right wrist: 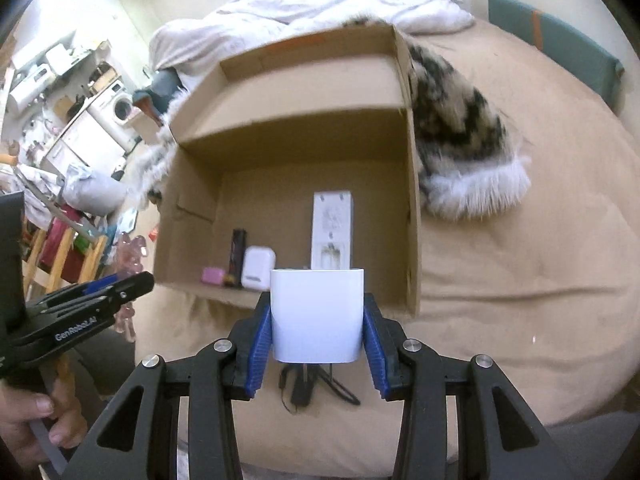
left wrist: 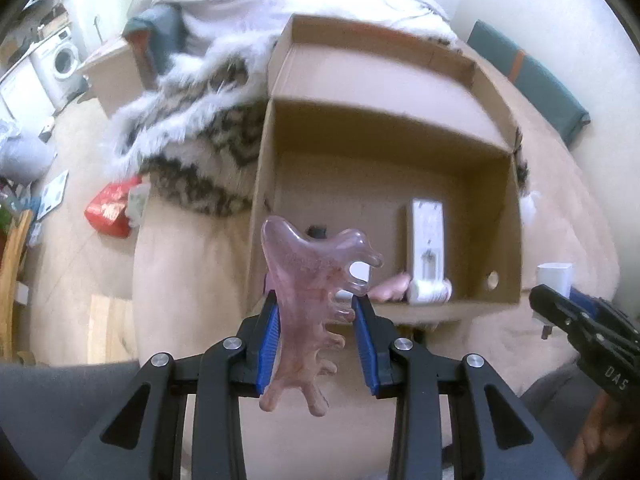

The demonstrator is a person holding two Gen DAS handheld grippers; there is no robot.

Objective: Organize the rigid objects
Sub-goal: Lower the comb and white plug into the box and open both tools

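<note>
Holding: both grippers carry one item each, just short of an open cardboard box [right wrist: 412,208] that sits on a beige bed [right wrist: 520,280].
Left gripper [left wrist: 316,344]: its blue pads pinch a pink stone comb [left wrist: 312,300], a flat translucent piece with rounded teeth along its right edge.
Comb axis: its long axis runs forward along the fingers, the broad end pointing at the box's near left corner.
Right gripper [right wrist: 318,332]: jaws pressed against the two sides of a white charger block [right wrist: 318,316], held upright.
Key relation: the box opening lies directly ahead of both grippers, past its low near wall; the right gripper looks more centred on the opening, the left sits nearer the box's left wall.
Box contents: a long white remote-like device [right wrist: 332,232] lying lengthwise toward the back, a white earbud case [right wrist: 258,268], a dark slim tube [right wrist: 238,252] and a small pink item [right wrist: 213,276], all along the near wall.
Free floor: I judge the middle and back of the box have room for both items.
Beside the box: a furry patterned blanket [right wrist: 460,140] touches its far side.
</note>
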